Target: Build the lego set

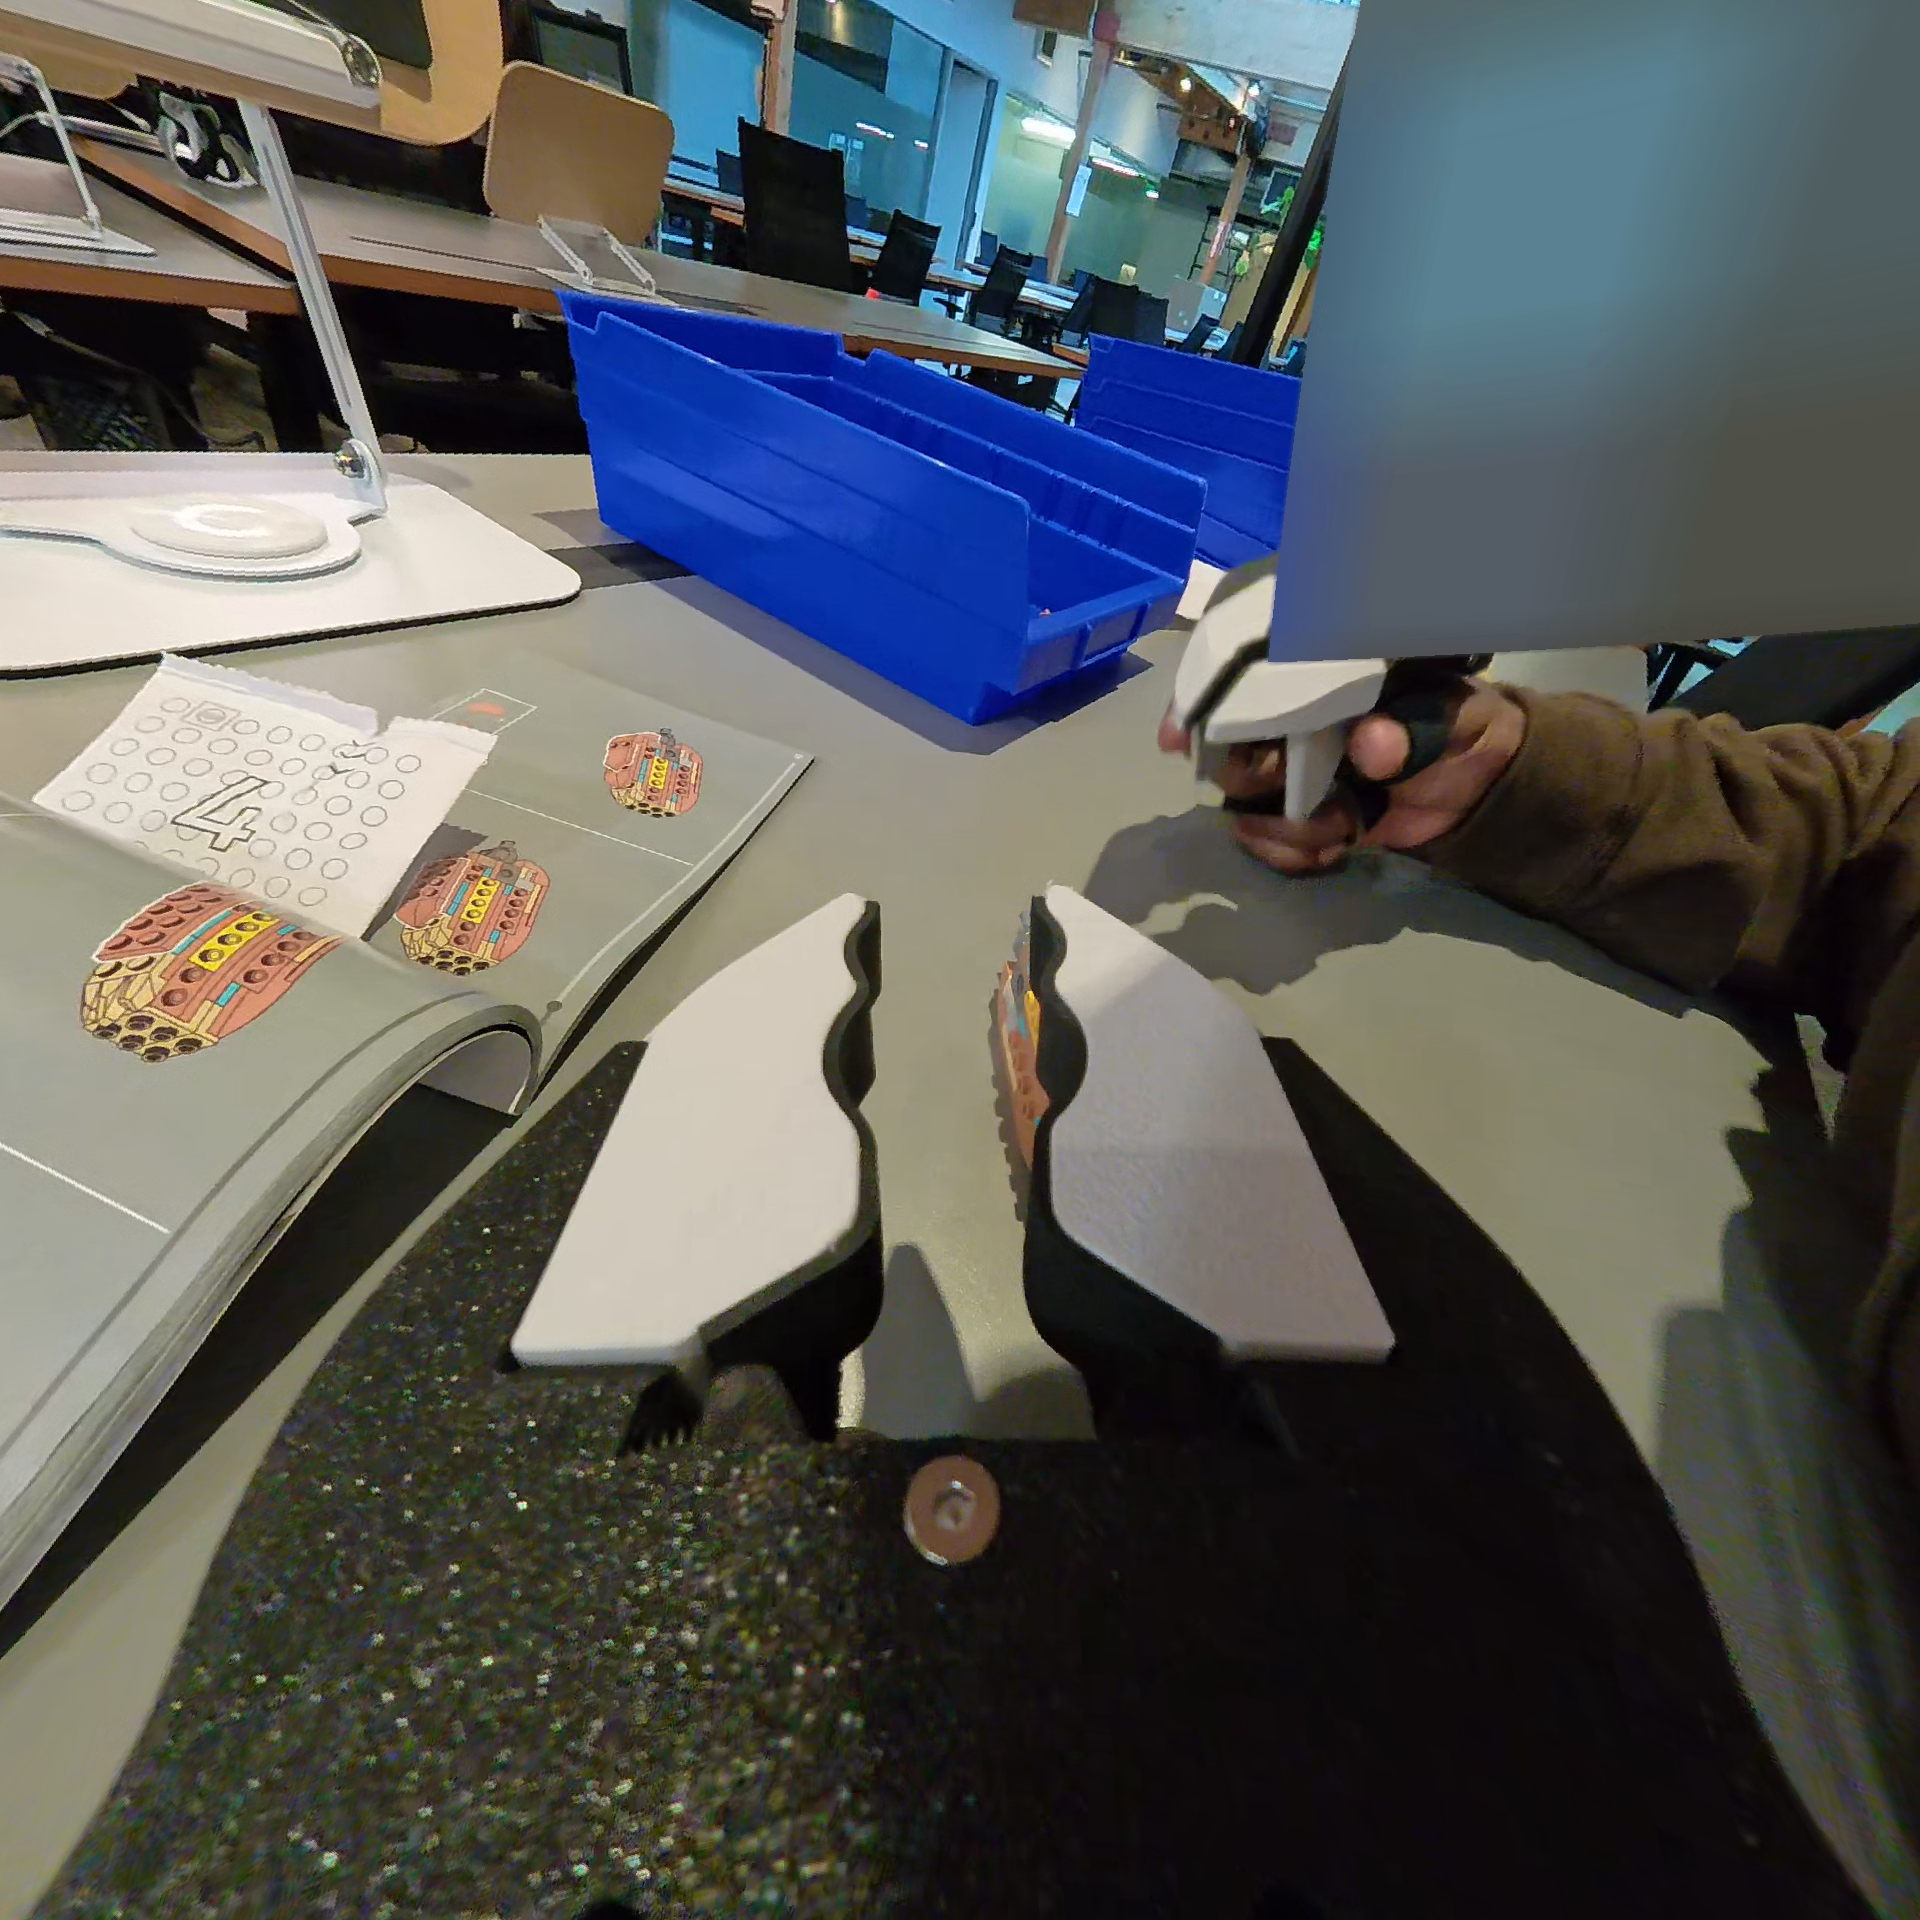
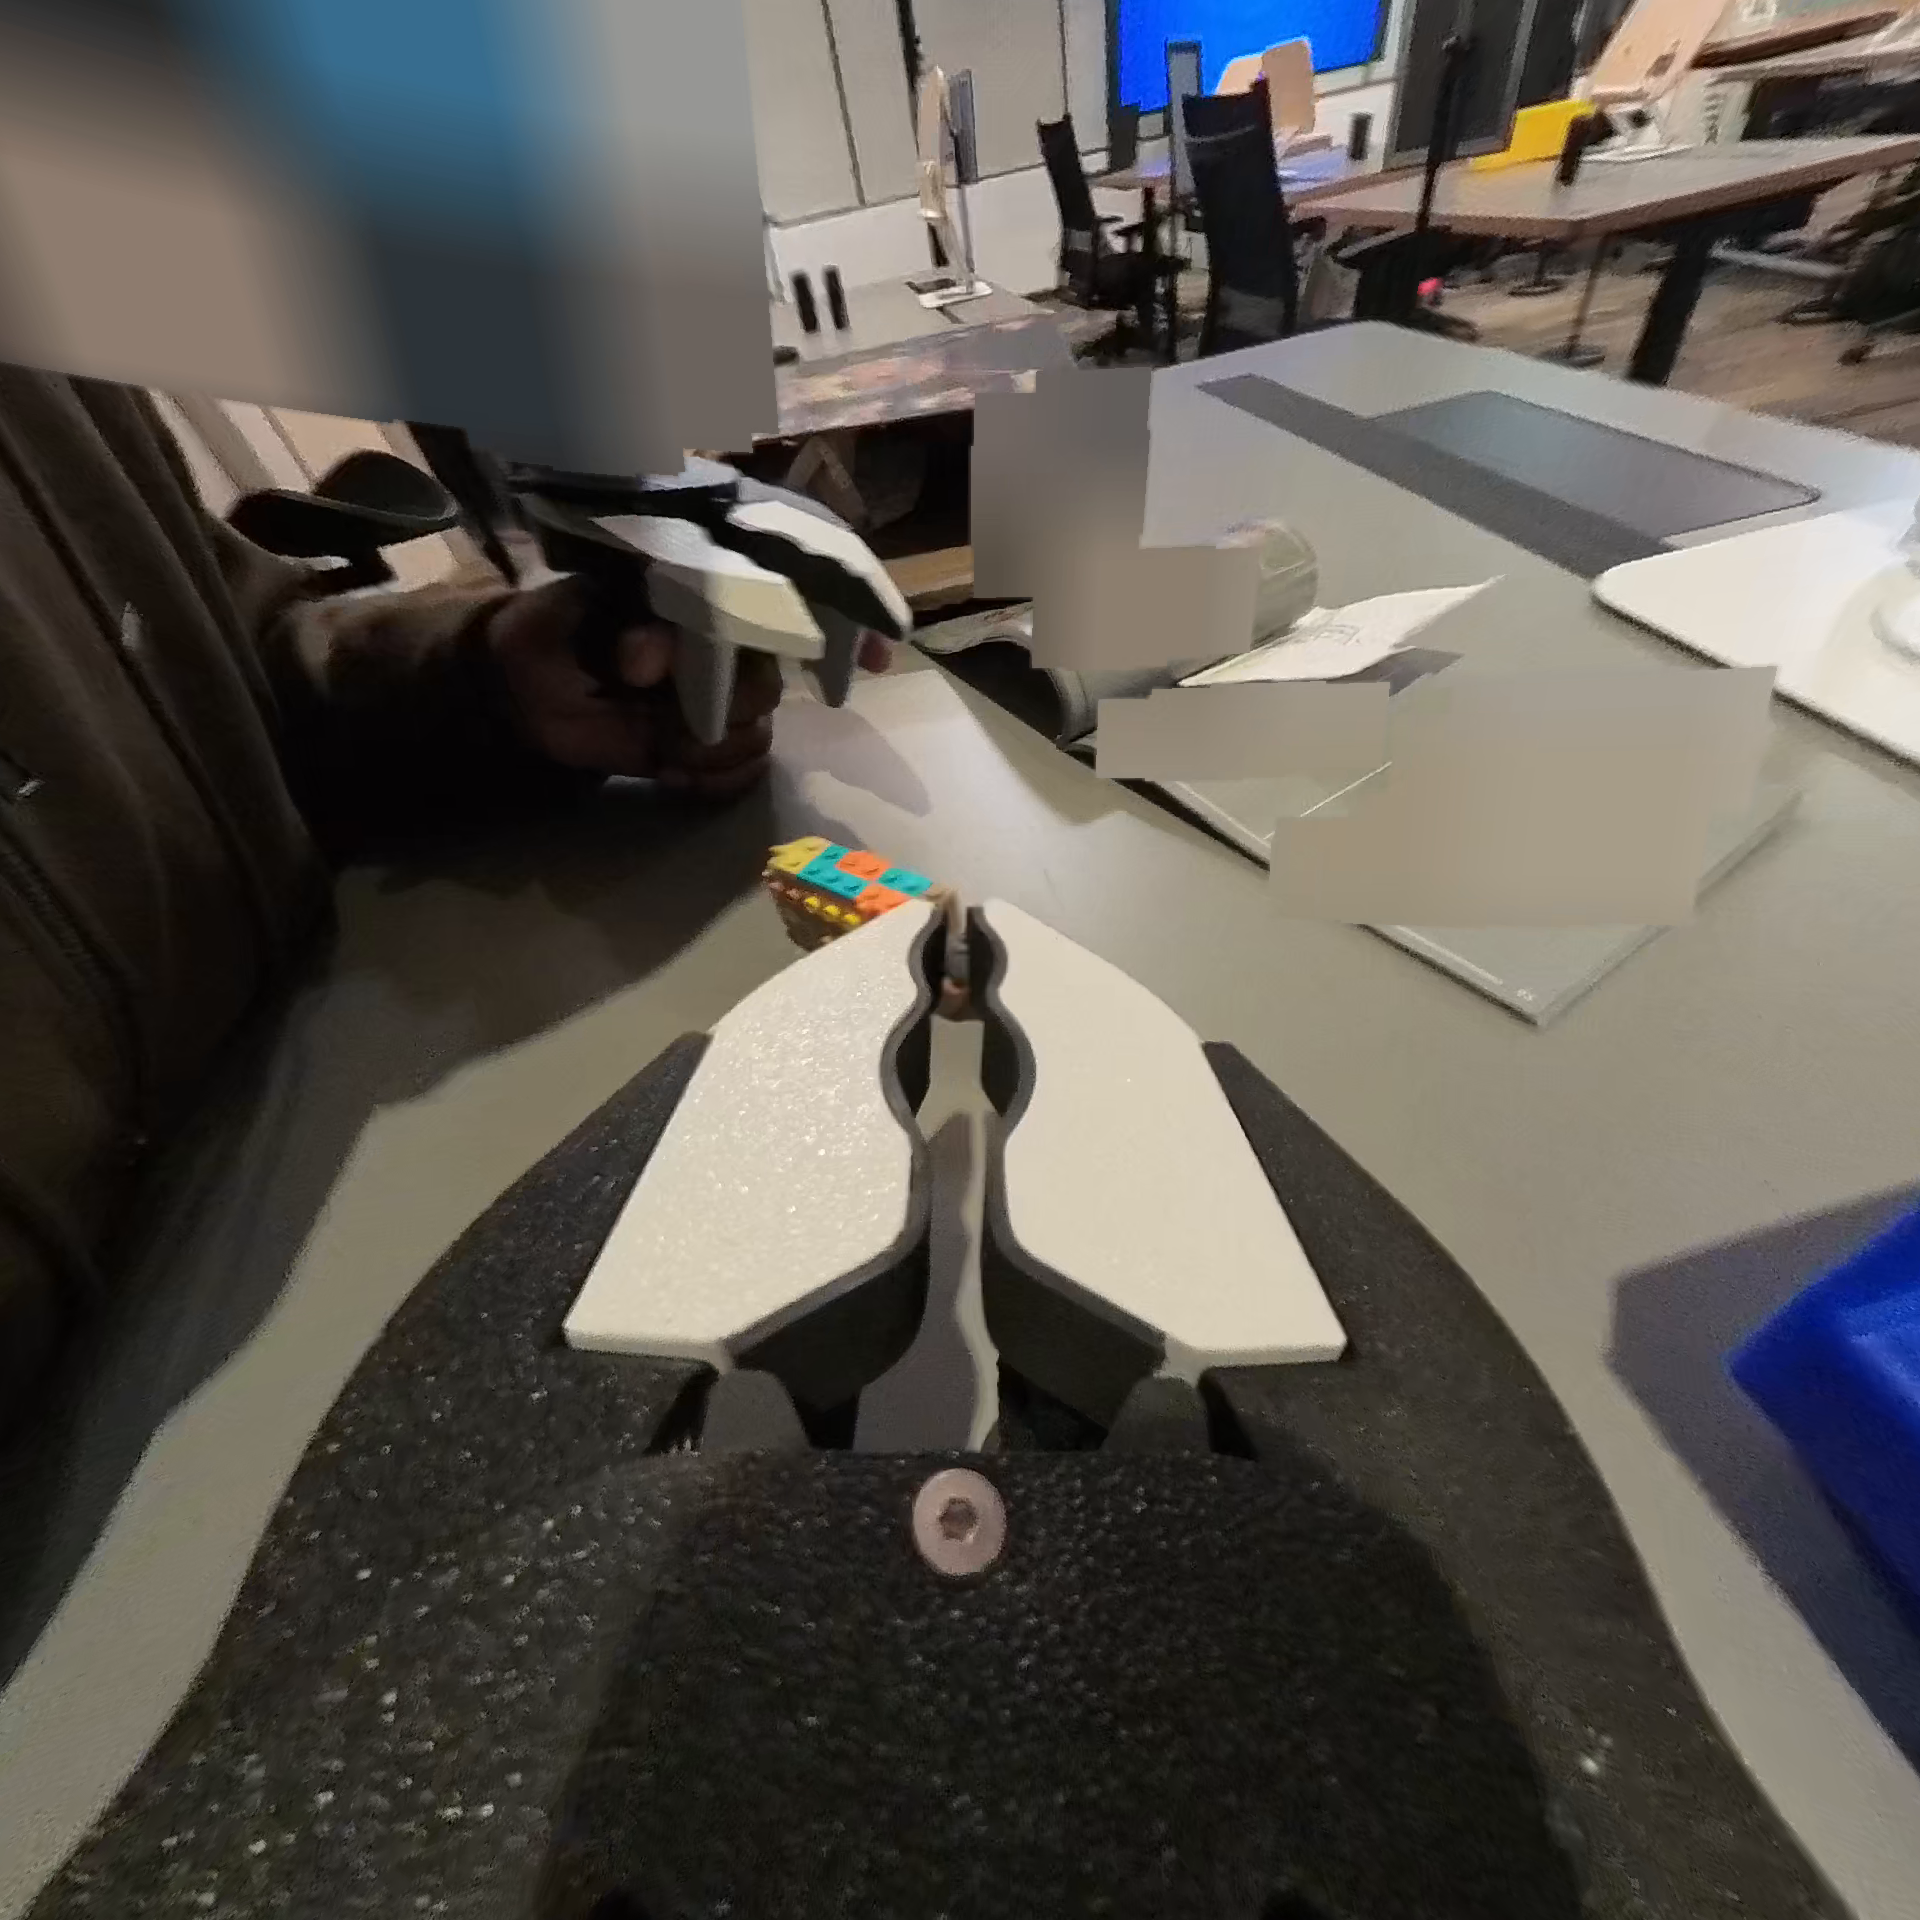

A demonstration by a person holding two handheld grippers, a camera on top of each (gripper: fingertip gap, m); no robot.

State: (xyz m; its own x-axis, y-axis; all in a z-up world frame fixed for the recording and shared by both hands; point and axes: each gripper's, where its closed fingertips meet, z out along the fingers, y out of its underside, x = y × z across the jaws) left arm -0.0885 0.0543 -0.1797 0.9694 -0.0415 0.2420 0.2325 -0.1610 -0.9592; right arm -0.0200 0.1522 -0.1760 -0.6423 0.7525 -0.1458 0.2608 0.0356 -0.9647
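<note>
The left hand-held gripper [image 1: 956, 935] is hanging low over the grey counter [image 1: 935, 810] with its two fingers spread apart. A small lego model [image 1: 1016, 1049] is peeking out from behind its right finger, and I cannot tell if it is touching the finger.

The right hand-held gripper [image 2: 958, 920] is pinching a small tan lego piece [image 2: 954, 961] between its fingertips, which are pressed almost together. Just past those tips, the lego model [image 2: 847, 883] is sitting on the counter [image 2: 1143, 935], showing yellow, teal and orange bricks on top.

In the left wrist view, an open instruction booklet [image 1: 312, 1039] is lying on the counter to the left, with pictures of the model on its pages. A torn white paper bag [image 1: 260, 800] is lying on top of the booklet. To the right, a person's hand [image 1: 1392, 769] in a brown sleeve [image 1: 1683, 831] is resting on the counter and holding the other gripper.

Farther back, a long blue bin [image 1: 883, 499] is sitting on the counter, and a second blue bin [image 1: 1195, 436] is sitting behind it. A white flat stand [image 1: 260, 561] with a thin metal arm is sitting at the far left.

Beyond the counter, the room is looking like a big office. Long brown tables [image 1: 623, 270] and black chairs [image 1: 790, 197] are standing in rows. In the right wrist view, a bright blue screen [image 2: 1247, 42] is glowing on the far wall.
</note>
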